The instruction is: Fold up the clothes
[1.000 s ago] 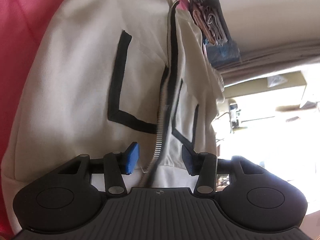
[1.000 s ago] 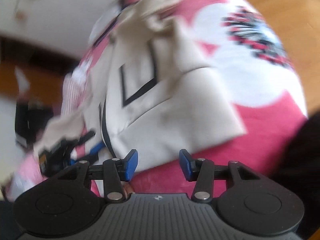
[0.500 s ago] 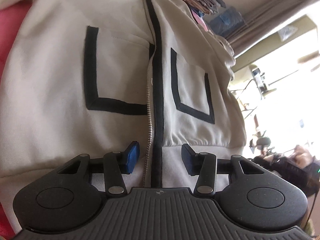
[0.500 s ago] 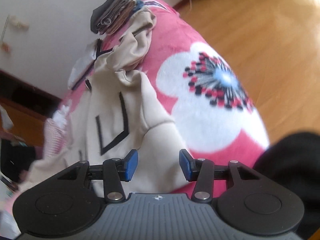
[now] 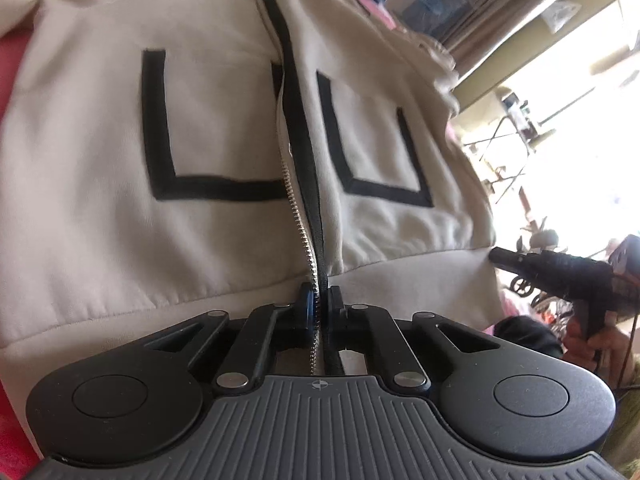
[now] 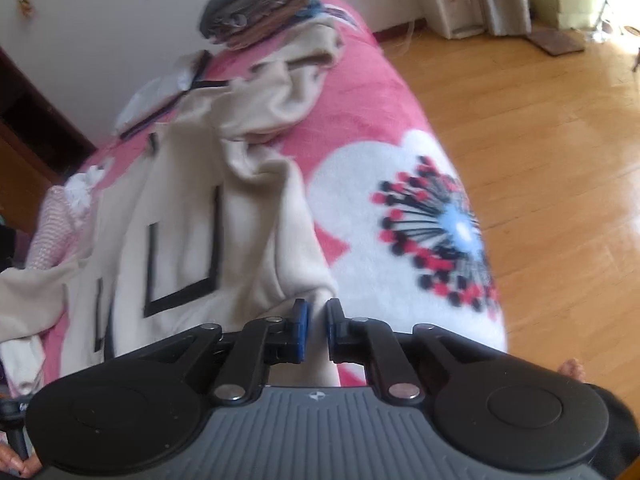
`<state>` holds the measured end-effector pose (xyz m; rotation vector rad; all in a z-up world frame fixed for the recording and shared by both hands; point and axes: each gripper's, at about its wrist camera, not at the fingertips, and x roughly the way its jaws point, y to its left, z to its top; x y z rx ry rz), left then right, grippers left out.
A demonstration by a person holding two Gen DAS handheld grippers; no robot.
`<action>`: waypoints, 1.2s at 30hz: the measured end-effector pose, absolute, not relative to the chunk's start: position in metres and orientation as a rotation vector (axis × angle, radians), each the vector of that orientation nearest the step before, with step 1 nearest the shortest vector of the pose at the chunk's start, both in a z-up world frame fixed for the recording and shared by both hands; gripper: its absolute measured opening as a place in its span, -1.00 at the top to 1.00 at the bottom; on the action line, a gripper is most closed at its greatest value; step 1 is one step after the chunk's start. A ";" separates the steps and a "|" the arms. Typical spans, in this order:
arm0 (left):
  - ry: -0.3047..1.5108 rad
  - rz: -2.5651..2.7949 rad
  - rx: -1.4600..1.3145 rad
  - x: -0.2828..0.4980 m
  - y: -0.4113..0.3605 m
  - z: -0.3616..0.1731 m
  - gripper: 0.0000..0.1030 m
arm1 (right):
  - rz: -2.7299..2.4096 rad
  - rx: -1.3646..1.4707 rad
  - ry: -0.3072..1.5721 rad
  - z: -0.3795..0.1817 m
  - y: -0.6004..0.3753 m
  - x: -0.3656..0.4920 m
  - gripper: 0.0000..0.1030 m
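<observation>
Here, soft cream jacket (image 5: pixel 100 200), toothed metal zipper (image 5: pixel 298 216).

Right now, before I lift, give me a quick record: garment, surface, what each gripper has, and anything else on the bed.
garment: cream zip jacket with black-trimmed pockets, front up, zip partly open
surface: pink floral blanket on a bed
left gripper: shut on the jacket's hem at the zip
right gripper: closing on the hem's corner, cloth between the jaws
also on bed: folded clothes stack at the far end

A pink flowered bed cover (image 6: pixel 360 128) carries a cream zip jacket (image 6: pixel 192 216), with folded clothes (image 6: pixel 260 8) stacked beyond the jacket.
</observation>
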<state>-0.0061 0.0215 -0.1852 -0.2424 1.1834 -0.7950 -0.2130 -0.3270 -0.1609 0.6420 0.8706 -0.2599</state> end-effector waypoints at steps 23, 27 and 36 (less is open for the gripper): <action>1.230 -0.803 -0.698 0.044 0.050 -0.207 0.37 | 0.267 0.090 0.844 -0.129 -0.188 -0.003 0.74; 1.230 -0.790 -0.762 0.058 0.047 -0.218 0.37 | 0.281 0.007 0.888 -0.162 -0.182 0.021 0.75; 1.258 -0.786 -0.962 0.080 0.046 -0.239 0.37 | 0.239 0.009 0.882 -0.142 -0.194 0.030 0.75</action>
